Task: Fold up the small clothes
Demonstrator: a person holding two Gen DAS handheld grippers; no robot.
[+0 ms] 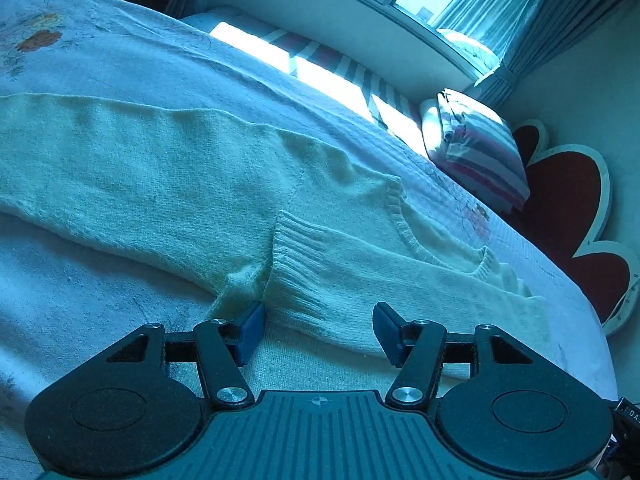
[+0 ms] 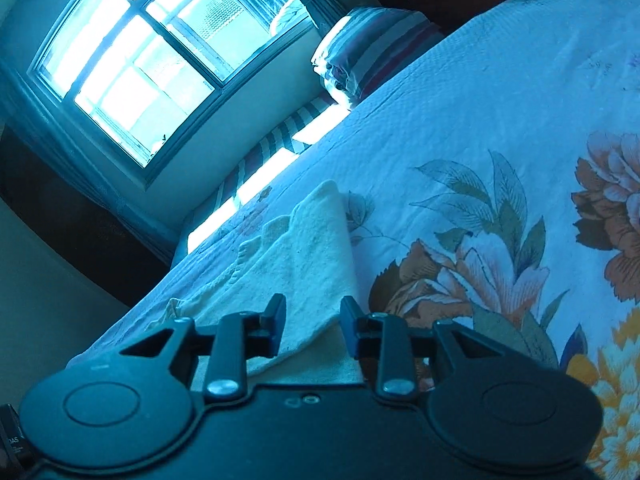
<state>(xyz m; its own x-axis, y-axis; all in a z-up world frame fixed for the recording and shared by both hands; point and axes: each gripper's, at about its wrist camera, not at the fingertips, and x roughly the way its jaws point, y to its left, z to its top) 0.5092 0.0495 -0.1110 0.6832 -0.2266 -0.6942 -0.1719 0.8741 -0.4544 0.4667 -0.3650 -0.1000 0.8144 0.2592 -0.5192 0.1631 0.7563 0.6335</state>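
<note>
A cream knitted sweater lies flat on the bed. One sleeve is folded across the body, with its ribbed cuff near the front and the ribbed neckline to the right. My left gripper is open just in front of the cuff, its fingers spread either side of the sleeve edge, holding nothing. In the right wrist view the sweater shows as a cream wedge on the floral bedspread. My right gripper is open over the sweater's near edge, empty.
The bed has a white floral bedspread. A striped pillow and a red flower-shaped headboard are at the far end. A window with curtains is on the wall beyond the bed's far side.
</note>
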